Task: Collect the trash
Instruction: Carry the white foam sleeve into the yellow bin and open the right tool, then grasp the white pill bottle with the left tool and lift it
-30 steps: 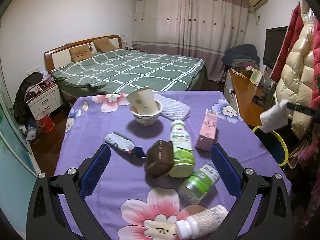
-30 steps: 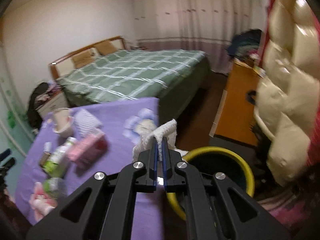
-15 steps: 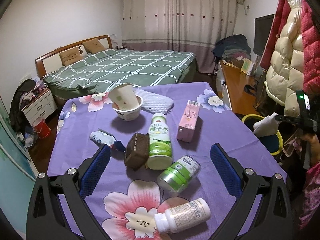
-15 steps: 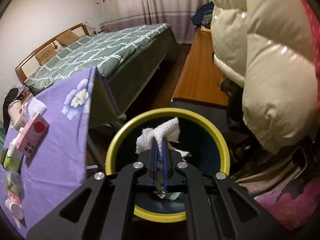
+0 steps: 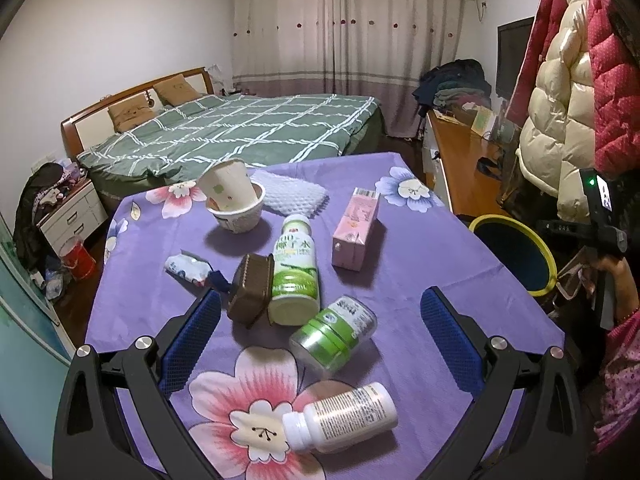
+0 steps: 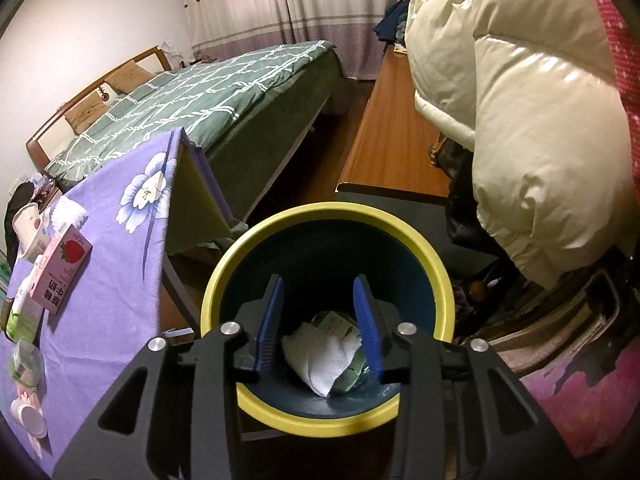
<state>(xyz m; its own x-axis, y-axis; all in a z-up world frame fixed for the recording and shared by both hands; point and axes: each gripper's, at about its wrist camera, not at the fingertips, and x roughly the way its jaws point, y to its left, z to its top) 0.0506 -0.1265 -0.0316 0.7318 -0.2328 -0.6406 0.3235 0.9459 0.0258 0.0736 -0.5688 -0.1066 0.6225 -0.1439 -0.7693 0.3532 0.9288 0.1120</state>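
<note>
My right gripper (image 6: pixel 318 300) is open and empty, right above the yellow-rimmed bin (image 6: pixel 424 248). A white crumpled tissue (image 6: pixel 320 360) lies inside the bin on green packaging (image 6: pixel 334 322). My left gripper (image 5: pixel 320 312) is open and empty above the purple floral table (image 5: pixel 440 264). On the table lie a green-label drink bottle (image 5: pixel 294 268), a brown tray (image 5: pixel 250 288), a clear jar with a green label (image 5: pixel 334 334), a white pill bottle (image 5: pixel 340 416), a pink milk carton (image 5: pixel 356 228), a wrapper (image 5: pixel 188 270), a paper cup in a bowl (image 5: pixel 234 200) and white foam netting (image 5: pixel 290 194). The bin also shows in the left wrist view (image 5: pixel 516 256).
A green checked bed (image 5: pixel 240 132) stands behind the table. A wooden desk (image 6: pixel 396 140) and hanging puffy coats (image 6: pixel 520 120) are right of the bin. A nightstand (image 5: pixel 68 212) and a red bucket (image 5: pixel 78 258) stand at the left.
My right gripper opened over the bin and the white tissue dropped inside. My left gripper drew back a little, so more of the table shows.
</note>
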